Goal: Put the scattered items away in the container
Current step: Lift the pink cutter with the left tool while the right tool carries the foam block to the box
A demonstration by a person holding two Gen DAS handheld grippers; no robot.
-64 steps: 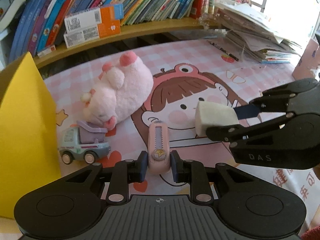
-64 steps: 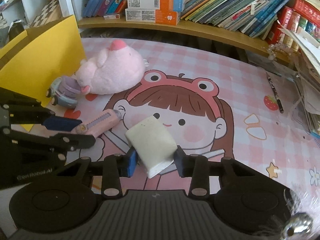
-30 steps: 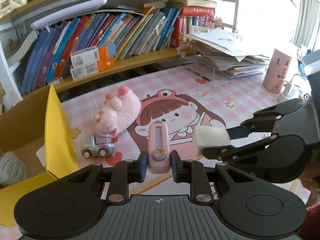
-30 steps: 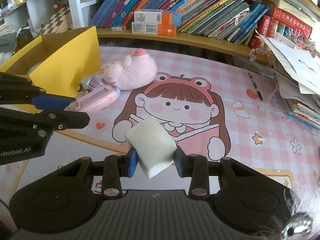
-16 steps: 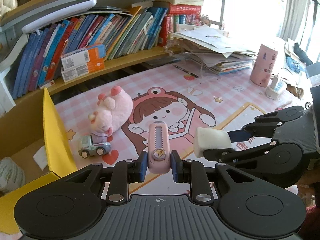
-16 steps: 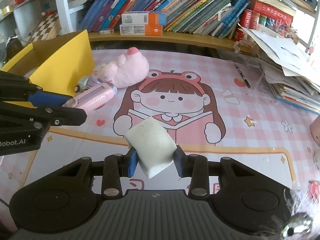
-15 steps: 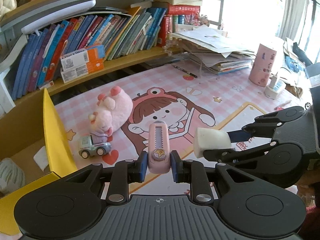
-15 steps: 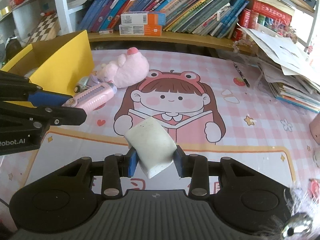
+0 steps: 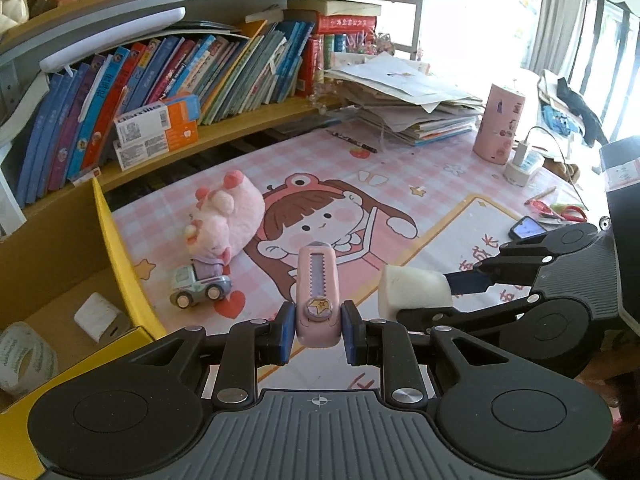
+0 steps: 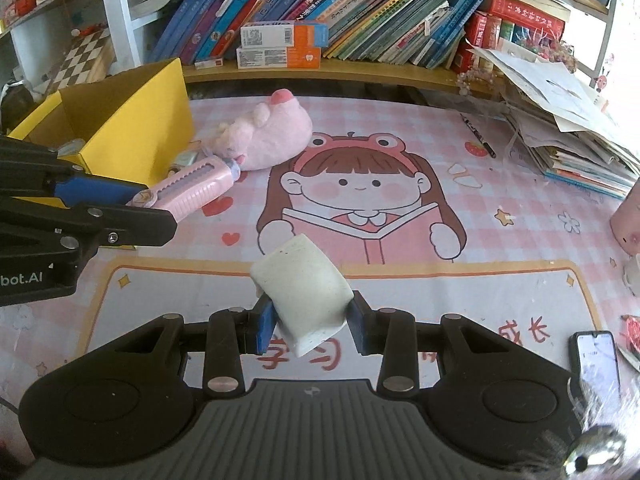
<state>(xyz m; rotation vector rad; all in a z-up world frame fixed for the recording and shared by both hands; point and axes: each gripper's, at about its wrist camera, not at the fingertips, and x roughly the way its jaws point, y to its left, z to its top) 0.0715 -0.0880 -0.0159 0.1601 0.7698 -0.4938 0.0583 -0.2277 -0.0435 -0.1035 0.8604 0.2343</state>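
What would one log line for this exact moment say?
left tongs: shut on pink utility knife | right tongs: shut on white sponge | yellow box: open | plush pig, toy car: on mat

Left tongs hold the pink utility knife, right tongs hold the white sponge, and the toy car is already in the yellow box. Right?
Not quite: the toy car sits on the mat beside the yellow box, as the left wrist view shows. The pink utility knife and white sponge are held as stated.
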